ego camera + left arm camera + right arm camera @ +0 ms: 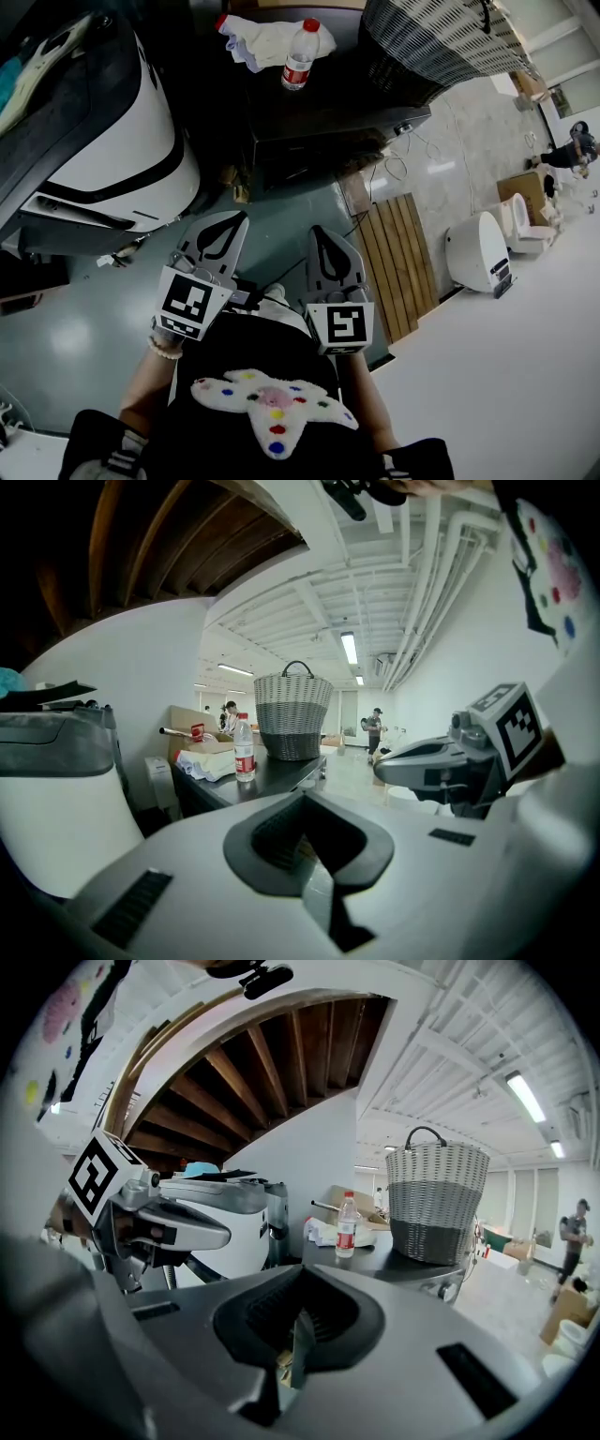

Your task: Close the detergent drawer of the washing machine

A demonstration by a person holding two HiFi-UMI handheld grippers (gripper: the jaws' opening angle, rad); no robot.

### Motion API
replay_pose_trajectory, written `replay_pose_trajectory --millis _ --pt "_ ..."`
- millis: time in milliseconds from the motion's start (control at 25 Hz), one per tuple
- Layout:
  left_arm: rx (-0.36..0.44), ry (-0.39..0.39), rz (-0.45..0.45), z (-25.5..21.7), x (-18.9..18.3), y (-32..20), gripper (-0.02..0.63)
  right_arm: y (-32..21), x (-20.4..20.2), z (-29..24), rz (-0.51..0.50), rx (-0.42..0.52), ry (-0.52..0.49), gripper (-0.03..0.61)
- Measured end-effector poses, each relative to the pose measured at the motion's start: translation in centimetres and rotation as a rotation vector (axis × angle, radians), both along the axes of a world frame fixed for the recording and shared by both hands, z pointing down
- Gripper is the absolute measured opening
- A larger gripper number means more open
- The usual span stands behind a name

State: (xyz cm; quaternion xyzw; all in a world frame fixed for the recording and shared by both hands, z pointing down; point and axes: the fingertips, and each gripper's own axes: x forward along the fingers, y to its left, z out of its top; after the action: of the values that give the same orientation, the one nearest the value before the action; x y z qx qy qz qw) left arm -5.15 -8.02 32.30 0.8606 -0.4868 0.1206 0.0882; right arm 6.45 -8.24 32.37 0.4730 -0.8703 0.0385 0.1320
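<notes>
The washing machine, white with a black top, stands at the upper left of the head view. I cannot pick out its detergent drawer in any view. My left gripper and right gripper are held side by side in front of the person's body, over the floor. They are to the right of the machine and touch nothing. Both are shut and empty. In the left gripper view the closed jaws point past the machine toward a dark table. The right gripper view shows its shut jaws and the machine beyond the left gripper.
A dark table stands ahead. It carries a water bottle, a white cloth and a woven basket. A wooden pallet and a white rounded unit lie to the right. People stand far back in the room.
</notes>
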Motion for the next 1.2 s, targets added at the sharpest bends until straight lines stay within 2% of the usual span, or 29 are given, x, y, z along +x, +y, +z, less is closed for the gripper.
replay_pose_trajectory --millis 320,1200 --pt "0.003 -0.002 0.032 0.0 1.0 0.0 0.012 -0.1 -0.3 -0.7 -0.007 0.005 0.003 0.005" --pt "0.011 0.0 0.041 -0.2 1.6 0.2 0.012 0.4 -0.1 0.3 -0.015 -0.007 0.009 0.005"
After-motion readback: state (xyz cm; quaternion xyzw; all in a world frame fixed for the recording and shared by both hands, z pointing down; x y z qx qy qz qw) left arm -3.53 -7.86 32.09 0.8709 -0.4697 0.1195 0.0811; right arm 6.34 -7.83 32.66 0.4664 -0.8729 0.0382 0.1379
